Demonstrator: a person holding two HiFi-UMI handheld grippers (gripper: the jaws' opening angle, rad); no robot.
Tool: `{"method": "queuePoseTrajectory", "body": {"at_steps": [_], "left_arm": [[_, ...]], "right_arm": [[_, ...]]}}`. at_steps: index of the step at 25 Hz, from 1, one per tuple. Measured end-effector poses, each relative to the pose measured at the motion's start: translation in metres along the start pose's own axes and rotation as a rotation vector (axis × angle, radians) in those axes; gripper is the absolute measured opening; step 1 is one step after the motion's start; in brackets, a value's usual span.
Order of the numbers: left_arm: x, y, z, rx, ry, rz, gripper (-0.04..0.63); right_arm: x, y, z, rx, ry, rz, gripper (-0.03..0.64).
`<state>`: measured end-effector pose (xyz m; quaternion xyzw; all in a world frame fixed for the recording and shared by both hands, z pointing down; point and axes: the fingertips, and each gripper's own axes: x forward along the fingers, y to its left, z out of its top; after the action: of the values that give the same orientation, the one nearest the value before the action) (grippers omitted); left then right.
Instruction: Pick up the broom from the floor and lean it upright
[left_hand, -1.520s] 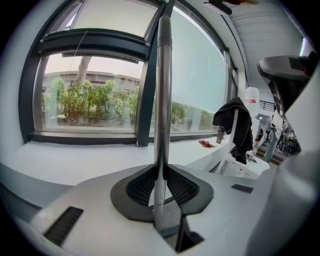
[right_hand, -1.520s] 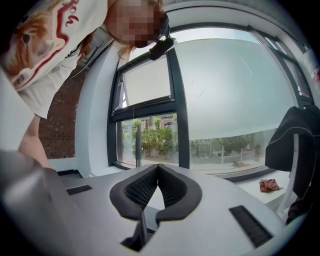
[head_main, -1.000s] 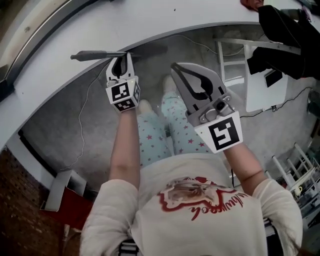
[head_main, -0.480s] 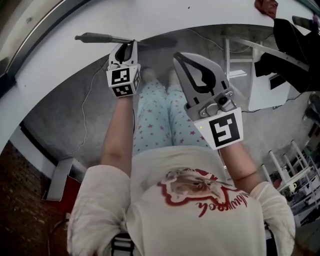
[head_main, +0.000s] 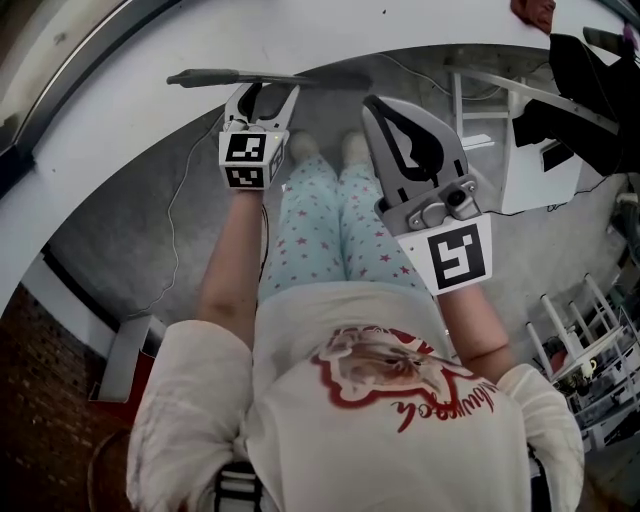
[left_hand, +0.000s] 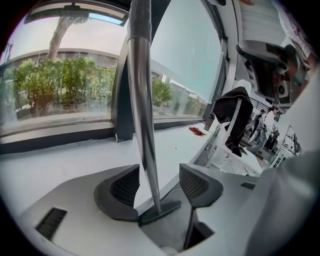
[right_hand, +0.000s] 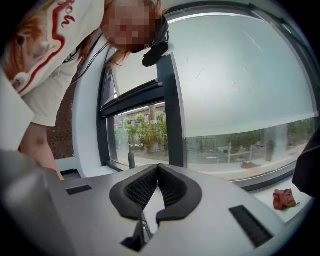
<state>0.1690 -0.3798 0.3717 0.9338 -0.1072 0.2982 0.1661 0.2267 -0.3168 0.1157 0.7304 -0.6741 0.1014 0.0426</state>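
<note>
The broom (head_main: 230, 77) is a dark grey handle lying across the white curved ledge in the head view, its lower end toward the grey floor. In the left gripper view it is a shiny pole (left_hand: 142, 100) that rises from its broom head (left_hand: 160, 212) on the floor. My left gripper (head_main: 262, 92) (left_hand: 159, 182) is around the handle and its jaws are opening, with the pads apart from the pole. My right gripper (head_main: 388, 108) (right_hand: 158, 168) hangs to the right over the person's legs, shut and with nothing in it.
A white ledge (head_main: 120, 120) runs under big windows. A white table with dark clothes (head_main: 580, 60) stands at the right. A thin cable (head_main: 175, 200) trails on the floor at the left. A red cloth (right_hand: 284, 198) lies on the ledge. A wire rack (head_main: 590, 350) is at the lower right.
The left jaws, shut on the broom handle before, now stand wide with the handle loose between them. The right gripper has drifted a little to the right.
</note>
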Motion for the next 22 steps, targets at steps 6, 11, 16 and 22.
{"method": "queuePoseTrajectory", "body": {"at_steps": [6, 11, 16, 22], "left_arm": [[-0.030, 0.002, -0.002, 0.021, -0.009, 0.027, 0.256], [-0.074, 0.001, -0.007, 0.057, 0.008, 0.054, 0.256], [-0.148, -0.034, 0.049, 0.097, -0.188, 0.052, 0.116], [-0.241, -0.102, 0.136, 0.170, -0.476, 0.095, 0.036]], "right_arm": [[-0.006, 0.006, 0.018, -0.029, -0.026, -0.027, 0.025], [-0.027, 0.009, 0.038, -0.063, -0.051, -0.060, 0.025], [-0.051, 0.015, 0.057, -0.072, -0.066, -0.077, 0.025], [-0.085, 0.051, 0.107, -0.069, -0.170, 0.023, 0.025]]}}
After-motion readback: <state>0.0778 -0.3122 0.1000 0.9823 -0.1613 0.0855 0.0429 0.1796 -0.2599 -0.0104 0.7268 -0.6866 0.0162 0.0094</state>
